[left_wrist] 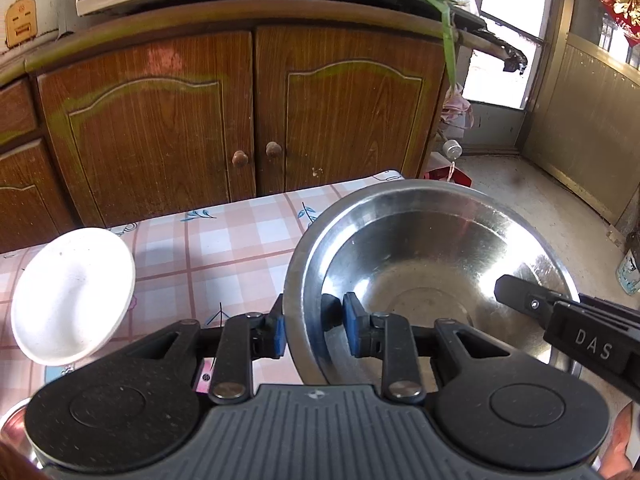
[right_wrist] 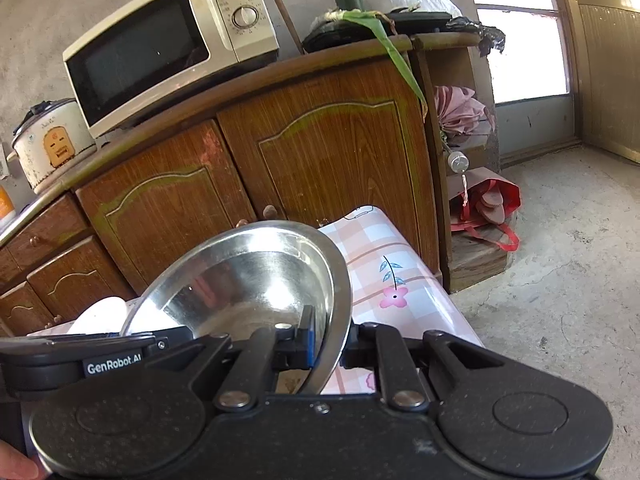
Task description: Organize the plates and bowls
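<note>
Left wrist view: your left tongs (left_wrist: pixel 312 330) pinch the near-left rim of the steel bowl (left_wrist: pixel 432 264), one blue pad outside the wall, the other inside. The bowl sits tilted above the checked worktop (left_wrist: pixel 240 240); whether its far edge touches the cloth is hidden by the bowl itself. Your right tongs (left_wrist: pixel 532 304) enter from the right, clamped on the opposite rim, with only one finger visible. A white bowl (left_wrist: pixel 72 296) lies to the left on the worktop, its near edge cut off by the tongs' body. A reddish metal rim shows at the lower left corner, too cropped to identify.

Right wrist view: your right tongs (right_wrist: pixel 332 344) grip the steel bowl (right_wrist: pixel 248 276) at its right rim; the outer pad is hidden behind the metal. The left tongs (right_wrist: pixel 120 344) appear at the left, fingertips probably behind the bowl. A white shape (right_wrist: pixel 102 314), likely the white bowl, is mostly hidden. Behind stands a wooden cabinet (right_wrist: pixel 320 152) bearing a microwave (right_wrist: pixel 160 44).
</note>
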A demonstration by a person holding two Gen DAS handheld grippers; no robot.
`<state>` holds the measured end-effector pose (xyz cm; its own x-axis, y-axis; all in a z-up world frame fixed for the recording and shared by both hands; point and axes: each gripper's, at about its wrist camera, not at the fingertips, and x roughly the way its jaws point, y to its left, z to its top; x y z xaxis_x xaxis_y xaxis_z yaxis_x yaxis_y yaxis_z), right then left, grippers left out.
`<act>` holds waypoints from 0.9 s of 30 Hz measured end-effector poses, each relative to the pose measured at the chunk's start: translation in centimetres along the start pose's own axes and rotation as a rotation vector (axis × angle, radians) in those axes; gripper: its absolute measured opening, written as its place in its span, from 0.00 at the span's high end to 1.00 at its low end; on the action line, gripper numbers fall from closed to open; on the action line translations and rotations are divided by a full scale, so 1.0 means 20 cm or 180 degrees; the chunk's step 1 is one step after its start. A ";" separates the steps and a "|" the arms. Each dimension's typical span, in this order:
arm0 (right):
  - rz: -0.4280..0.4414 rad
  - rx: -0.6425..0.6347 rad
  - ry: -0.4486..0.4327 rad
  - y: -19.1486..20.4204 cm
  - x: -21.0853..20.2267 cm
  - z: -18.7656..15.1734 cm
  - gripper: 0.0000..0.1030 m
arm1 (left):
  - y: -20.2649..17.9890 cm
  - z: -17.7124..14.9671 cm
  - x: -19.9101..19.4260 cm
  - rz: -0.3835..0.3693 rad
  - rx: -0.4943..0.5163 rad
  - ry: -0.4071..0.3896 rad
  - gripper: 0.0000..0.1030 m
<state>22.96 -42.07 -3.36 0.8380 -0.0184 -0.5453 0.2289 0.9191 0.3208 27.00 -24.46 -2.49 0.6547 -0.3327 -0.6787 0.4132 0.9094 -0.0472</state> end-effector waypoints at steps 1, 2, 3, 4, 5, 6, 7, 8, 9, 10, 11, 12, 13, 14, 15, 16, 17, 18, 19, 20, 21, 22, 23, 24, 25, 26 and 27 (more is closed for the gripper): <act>0.0010 0.0001 -0.0007 0.00 -0.03 0.00 0.85 | -0.01 -0.01 -0.02 0.0009 0.0005 -0.0007 0.72; 0.0011 -0.0006 -0.0013 0.01 -0.06 0.00 0.85 | -0.01 -0.01 -0.05 0.0011 0.0004 -0.0013 0.72; 0.0011 -0.0019 -0.0031 0.01 -0.09 0.00 0.85 | -0.02 -0.02 -0.08 0.0014 0.0004 -0.0022 0.72; 0.0015 -0.0034 -0.0045 0.02 -0.12 0.00 0.85 | -0.02 -0.02 -0.10 0.0022 0.0001 -0.0030 0.72; 0.0016 -0.0045 -0.0052 0.03 -0.14 0.00 0.85 | -0.03 -0.03 -0.12 0.0032 0.0007 -0.0034 0.72; 0.0019 -0.0050 -0.0059 0.03 -0.17 0.00 0.85 | -0.03 -0.04 -0.15 0.0042 0.0027 -0.0041 0.71; 0.0025 -0.0053 -0.0071 0.04 -0.20 0.00 0.85 | -0.04 -0.04 -0.17 0.0054 0.0042 -0.0050 0.71; 0.0043 -0.0059 -0.0084 0.05 -0.22 0.00 0.87 | -0.05 -0.05 -0.19 0.0053 0.0057 -0.0058 0.71; 0.0053 -0.0068 -0.0089 0.06 -0.25 0.00 0.87 | -0.06 -0.05 -0.21 0.0057 0.0080 -0.0064 0.71; 0.0012 -0.0107 -0.0103 0.07 -0.27 0.00 0.87 | -0.07 -0.06 -0.23 0.0079 0.0108 -0.0084 0.71; -0.0008 -0.0134 -0.0122 0.08 -0.29 -0.01 0.87 | -0.08 -0.06 -0.25 0.0092 0.0114 -0.0099 0.71; -0.0013 -0.0129 -0.0124 0.08 -0.30 -0.01 0.87 | -0.08 -0.07 -0.26 0.0093 0.0094 -0.0097 0.71; 0.0010 -0.0101 -0.0114 0.08 -0.32 -0.01 0.87 | -0.07 -0.07 -0.27 0.0085 0.0063 -0.0089 0.71; 0.0029 -0.0077 -0.0106 0.08 -0.33 -0.01 0.87 | -0.07 -0.07 -0.28 0.0067 0.0035 -0.0084 0.71; 0.0029 -0.0087 -0.0116 0.08 -0.35 -0.01 0.87 | -0.07 -0.08 -0.30 0.0051 0.0024 -0.0098 0.71; 0.0023 -0.0118 -0.0131 0.09 -0.37 -0.01 0.87 | -0.07 -0.08 -0.31 0.0048 0.0023 -0.0114 0.71; 0.0022 -0.0128 -0.0139 0.09 -0.39 -0.01 0.87 | -0.07 -0.08 -0.33 0.0046 0.0015 -0.0122 0.71; 0.0025 -0.0123 -0.0143 0.09 -0.40 -0.01 0.87 | -0.07 -0.09 -0.34 0.0047 0.0014 -0.0126 0.71; 0.0025 -0.0113 -0.0144 0.09 -0.41 -0.01 0.87 | -0.08 -0.09 -0.35 0.0052 0.0025 -0.0131 0.71; 0.0021 -0.0113 -0.0146 0.10 -0.43 -0.01 0.87 | -0.08 -0.09 -0.36 0.0057 0.0029 -0.0136 0.71; 0.0024 -0.0109 -0.0147 0.09 -0.44 -0.01 0.87 | -0.09 -0.10 -0.37 0.0059 0.0024 -0.0138 0.71; 0.0031 -0.0102 -0.0147 0.09 -0.45 -0.01 0.87 | -0.09 -0.10 -0.38 0.0058 0.0014 -0.0137 0.71; 0.0037 -0.0101 -0.0148 0.10 -0.46 -0.02 0.87 | -0.09 -0.11 -0.39 0.0055 0.0009 -0.0138 0.71; 0.0036 -0.0103 -0.0150 0.10 -0.47 -0.02 0.87 | -0.09 -0.12 -0.40 0.0055 0.0014 -0.0143 0.71; 0.0036 -0.0105 -0.0151 0.10 -0.48 -0.03 0.87 | -0.09 -0.13 -0.41 0.0061 0.0023 -0.0146 0.71; 0.0040 -0.0106 -0.0148 0.10 -0.49 -0.03 0.87 | -0.10 -0.13 -0.42 0.0066 0.0028 -0.0142 0.71; 0.0037 -0.0107 -0.0142 0.10 -0.50 -0.04 0.87 | -0.10 -0.14 -0.43 0.0071 0.0036 -0.0137 0.71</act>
<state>14.62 -39.81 2.17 0.8620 -0.0247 -0.5063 0.2031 0.9320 0.3002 18.77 -22.75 1.35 0.6903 -0.3231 -0.6473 0.4051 0.9139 -0.0241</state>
